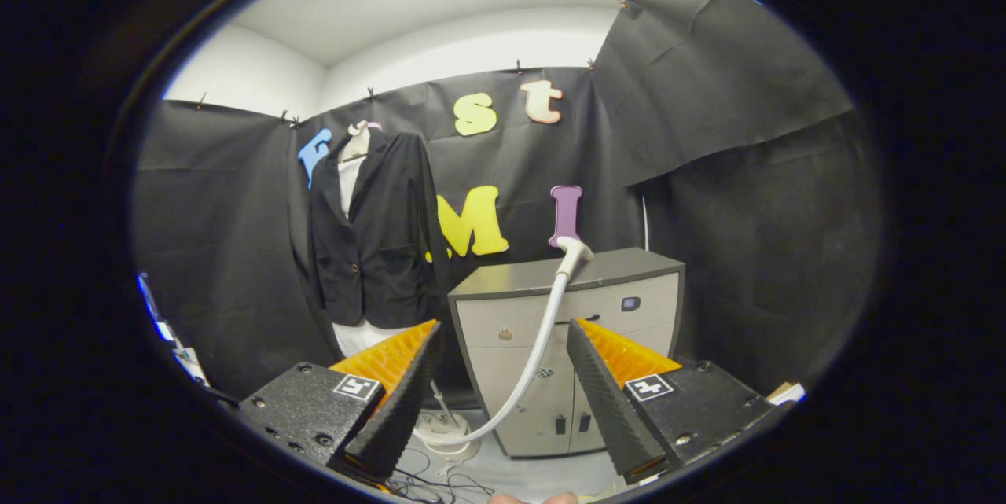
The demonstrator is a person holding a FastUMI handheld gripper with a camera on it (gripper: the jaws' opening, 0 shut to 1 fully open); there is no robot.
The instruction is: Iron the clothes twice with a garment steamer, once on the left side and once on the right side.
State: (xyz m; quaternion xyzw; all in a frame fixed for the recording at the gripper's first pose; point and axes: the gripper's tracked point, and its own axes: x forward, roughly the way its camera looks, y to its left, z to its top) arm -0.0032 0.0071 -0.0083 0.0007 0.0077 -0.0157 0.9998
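Two fingers of claw (pixel 503 339) apart, steamer hose (pixel 542 347) between — cabinet (pixel 621 284) beyond

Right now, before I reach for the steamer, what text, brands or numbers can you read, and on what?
No words or numbers are readable.
Gripper, fingers open and holding nothing: a square black-and-white marker on each side of its body, a pattern, not text.
Cabinet: small dark panel and door marks, too small to read.
Jacket and steamer hose: no text visible.
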